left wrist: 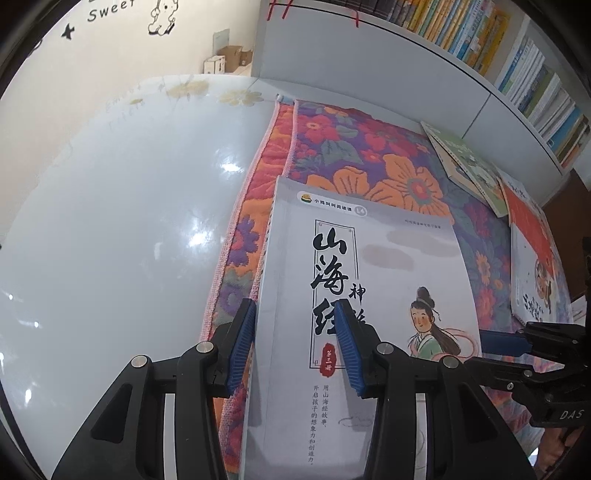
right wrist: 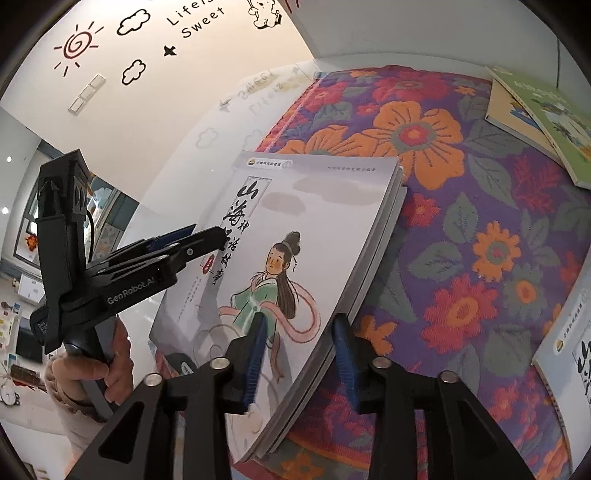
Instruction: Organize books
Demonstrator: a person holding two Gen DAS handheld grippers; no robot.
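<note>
A glossy white table carries a flower-patterned cloth in orange, red and purple, laid along its far and right part beside a white bookshelf packed with upright books. On the wall behind, decals read "Sweet", next to a sun and clouds.

A pale grey book lies on top of a similar volume at the cloth's left edge, near the table's front. Its cover bears large black brush characters 山海经, a red seal, a small logo strip at the top, and a drawn figure in a green robe.

Toward the far right corner lie a green book over a cream one, with a red-and-white book nearer.

The left tool straddles the grey book's spine edge, blue pads apart, not pressing; its black body reads "GenRobot.AI". The right tool straddles the book's right edge likewise, released. A hand grips the left tool's handle.
</note>
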